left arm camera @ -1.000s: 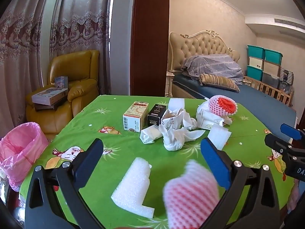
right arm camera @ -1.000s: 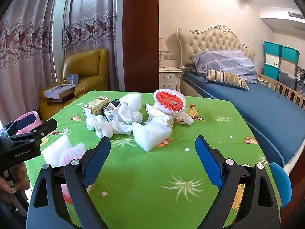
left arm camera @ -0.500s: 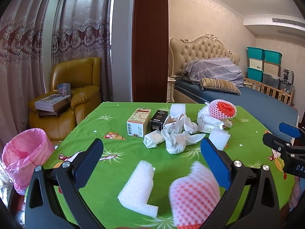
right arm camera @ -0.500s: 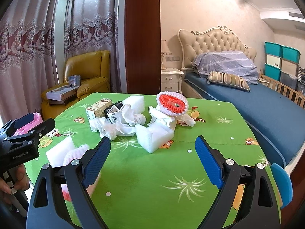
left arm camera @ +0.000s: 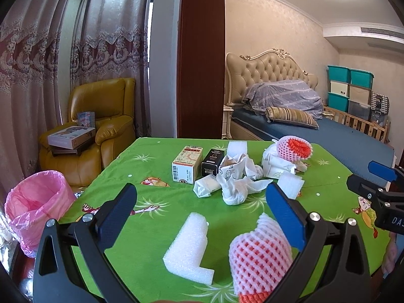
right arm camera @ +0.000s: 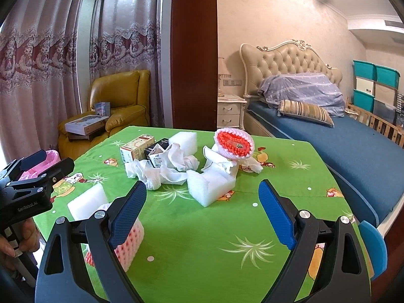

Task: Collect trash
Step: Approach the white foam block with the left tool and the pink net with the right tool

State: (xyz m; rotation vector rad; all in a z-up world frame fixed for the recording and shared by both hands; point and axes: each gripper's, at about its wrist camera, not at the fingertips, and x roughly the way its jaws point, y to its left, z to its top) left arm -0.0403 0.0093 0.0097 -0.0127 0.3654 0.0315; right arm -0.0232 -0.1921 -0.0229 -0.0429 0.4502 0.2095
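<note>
Holding both tools above the green bench (left arm camera: 151,166), I keep each one wide open with nothing between the fingers. Under my left tool (left arm camera: 199,210) lies an L-shaped white foam piece (left arm camera: 188,252), and a pink foam net (left arm camera: 260,257) lies close to its right finger; I cannot tell if they touch. Ahead of my right tool (right arm camera: 202,209) lies a white foam block (right arm camera: 210,185), and behind it crumpled white paper (right arm camera: 161,174), two small boxes (right arm camera: 137,147) and a second net (right arm camera: 233,145). Beyond the left edge of the bench, left of my left tool, stands a pink trash bag (left arm camera: 35,207).
</note>
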